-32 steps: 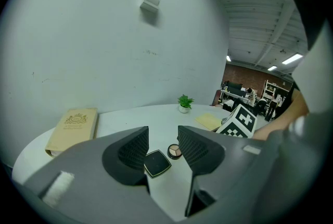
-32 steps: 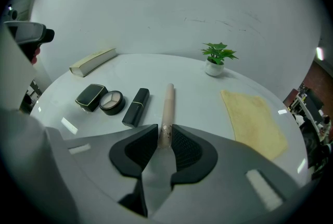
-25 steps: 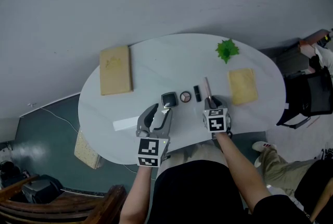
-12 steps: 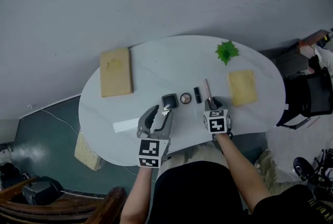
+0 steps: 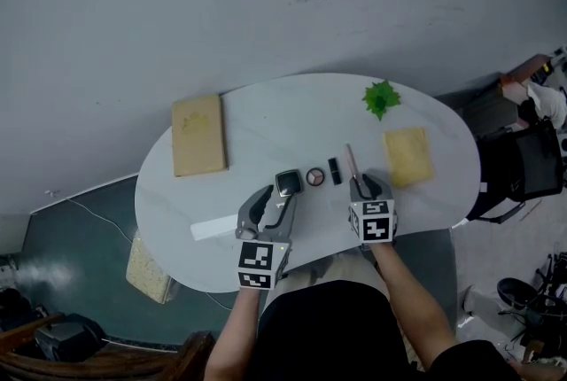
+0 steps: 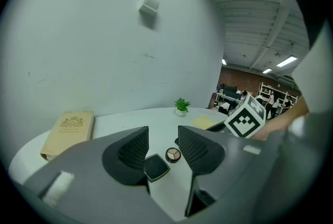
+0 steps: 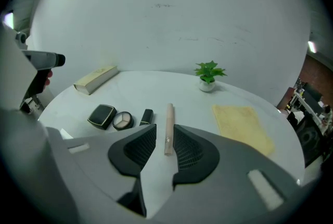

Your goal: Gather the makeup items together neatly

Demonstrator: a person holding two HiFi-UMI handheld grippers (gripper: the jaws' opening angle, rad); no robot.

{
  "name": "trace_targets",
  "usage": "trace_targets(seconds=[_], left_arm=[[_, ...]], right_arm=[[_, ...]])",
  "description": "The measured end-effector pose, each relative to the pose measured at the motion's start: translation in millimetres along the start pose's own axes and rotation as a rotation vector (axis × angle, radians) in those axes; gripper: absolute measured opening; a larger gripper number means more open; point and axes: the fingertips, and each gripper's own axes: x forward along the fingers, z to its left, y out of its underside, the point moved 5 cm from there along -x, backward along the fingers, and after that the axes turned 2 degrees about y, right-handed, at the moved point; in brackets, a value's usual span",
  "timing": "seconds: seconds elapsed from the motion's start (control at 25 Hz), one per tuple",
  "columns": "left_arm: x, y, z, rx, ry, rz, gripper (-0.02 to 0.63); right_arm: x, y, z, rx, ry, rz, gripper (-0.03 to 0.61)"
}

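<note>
On white table [image 5: 283, 122], near your edge, one row, L to R: black compact [image 5: 287, 183], round eyeshadow pot [image 5: 315, 177], black lipstick [image 5: 334, 171], beige pencil [image 5: 351, 162], all close but apart.
Your L gripper [image 5: 277, 196]: jaws apart, nothing gripped, compact just beyond tips.
Your R gripper [image 5: 363, 182]: jaws apart, pads off pencil, whose near end lies flat betw. them.
Also: tan book [image 5: 198, 136] L, yellow cloth [image 5: 407, 156] R, sm. plant [image 5: 381, 97] at back.

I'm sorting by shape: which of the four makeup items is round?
The eyeshadow pot with beige shades, second from left in the row. The black compact is square; the black tube and pale stick are long and narrow.
</note>
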Motion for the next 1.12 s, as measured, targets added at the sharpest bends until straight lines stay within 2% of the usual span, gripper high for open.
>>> trace_targets(seconds=[0.36,0.68,1.12], left_arm=[[-10.4,-7.1,-4.4,0.023,0.014,-0.026,0.172],[-21.2,-17.5,-21.1,0.03,-0.031,-0.053,0.161],[-51.4,-30.8,-83.6,0.028,-0.083,-0.1,0.11]], right_arm=[[-46.3,-27.8,12.5,-0.013,-0.06,-0.128,0.109],[-82.6,-38.9,14.9,-0.081,-0.127,-0.212,0.08],[-147.5,-32.9,3.3,-0.153,-0.238,-0.306,0.044]])
